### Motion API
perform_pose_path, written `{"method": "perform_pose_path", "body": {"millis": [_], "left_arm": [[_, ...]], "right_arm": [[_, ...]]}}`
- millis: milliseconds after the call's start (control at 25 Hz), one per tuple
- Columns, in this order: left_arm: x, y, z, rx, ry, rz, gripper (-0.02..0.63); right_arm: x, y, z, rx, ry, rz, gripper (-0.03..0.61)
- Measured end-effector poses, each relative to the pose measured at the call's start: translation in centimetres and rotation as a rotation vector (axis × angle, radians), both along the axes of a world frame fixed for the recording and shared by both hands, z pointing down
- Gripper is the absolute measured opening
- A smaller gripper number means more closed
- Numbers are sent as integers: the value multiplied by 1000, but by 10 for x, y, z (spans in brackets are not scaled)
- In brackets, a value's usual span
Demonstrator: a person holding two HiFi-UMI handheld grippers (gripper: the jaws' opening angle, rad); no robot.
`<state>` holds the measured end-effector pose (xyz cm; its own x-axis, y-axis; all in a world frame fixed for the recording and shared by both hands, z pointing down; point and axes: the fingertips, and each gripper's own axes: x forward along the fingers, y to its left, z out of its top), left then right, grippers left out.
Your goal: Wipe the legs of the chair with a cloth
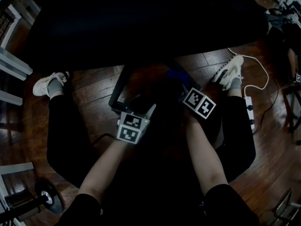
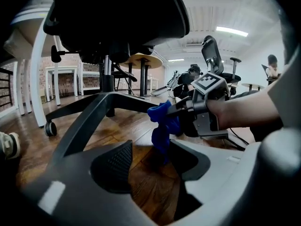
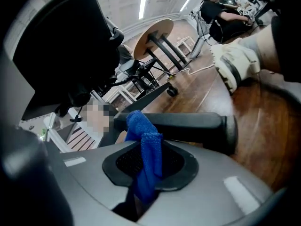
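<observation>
Your right tongs (image 2: 175, 111) clamped on cloth (image 3: 143, 159): bright blue, fuzzy terry weave, bunched into narrow fold, loose end hanging down between pads. Cloth's upper bunch lies against dark chair leg (image 3: 188, 126), low under black seat (image 2: 117, 13). Your left tongs (image 2: 153, 166) apart, gripping nothing, only wooden floor (image 2: 122, 121) showing between them; cloth just beyond their tips.

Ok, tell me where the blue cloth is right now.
The blue cloth hangs clamped in the right gripper, at the black chair leg; in the head view it sits just right of centre.
</observation>
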<state>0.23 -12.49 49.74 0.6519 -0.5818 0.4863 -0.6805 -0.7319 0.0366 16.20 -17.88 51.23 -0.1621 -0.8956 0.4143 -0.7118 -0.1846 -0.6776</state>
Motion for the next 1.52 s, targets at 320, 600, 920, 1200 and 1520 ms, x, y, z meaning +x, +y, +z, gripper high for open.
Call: {"method": "perform_pose_path", "body": {"millis": [320,600,920,1200,1520], "left_arm": [[10,14,-7,7,34,15,252],[4,14,-19,25,49,6,252],[-14,4,-32,58,32,-24,252],[16,-3,-44,59,83,-3,252],[50,4,-32,48,56,36,252]], "right_arm": [[36,44,6,-22,74,30,87],[13,40,-15,58,85,-79,84],[-42,-71,-92,204,141,-135,84],[-18,-89,-79,72,358,-107,84],[29,-39,-56,-54,460,-135,84]]}}
